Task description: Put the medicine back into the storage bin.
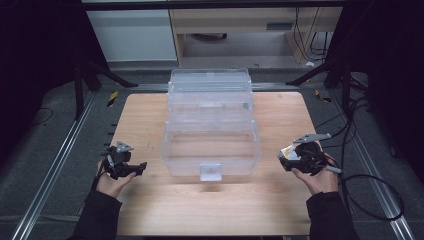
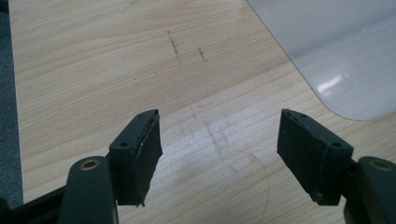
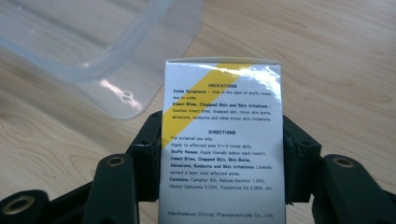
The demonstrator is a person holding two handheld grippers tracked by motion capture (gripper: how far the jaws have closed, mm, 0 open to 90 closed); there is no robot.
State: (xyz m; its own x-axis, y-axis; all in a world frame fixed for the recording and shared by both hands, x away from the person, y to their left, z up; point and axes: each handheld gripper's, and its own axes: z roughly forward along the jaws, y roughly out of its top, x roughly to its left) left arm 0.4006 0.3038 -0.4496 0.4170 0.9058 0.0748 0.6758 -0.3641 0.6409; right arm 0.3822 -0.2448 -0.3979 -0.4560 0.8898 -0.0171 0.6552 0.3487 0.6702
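High view: a clear plastic organiser box [image 1: 211, 145] stands open at the centre of the wooden table [image 1: 150, 205], its upper trays stepped back toward the top of the frame and its lower bin facing the person. At lower left the left gripper [image 1: 131, 169] sits in the left hand, well apart from the box. At centre right the right gripper [image 1: 286, 154] carries a small white-and-yellow carton [image 1: 288, 151], near the box's right end but not touching it. The pick-up looks done — putting the carton into the box is what remains, as I judge it.

Left gripper view: the two black jaws stand wide apart with bare tabletop between them, holding nothing. A rounded corner of the box [image 2: 341, 60] fills the upper right.

Right gripper view: the jaws press on both sides of the carton [image 3: 222, 140], an ointment pack printed with indications and directions. Its lower end is cut off by the frame edge, and the box [image 3: 93, 51] at upper left is only partly visible — which compartment it is aimed at I cannot tell.
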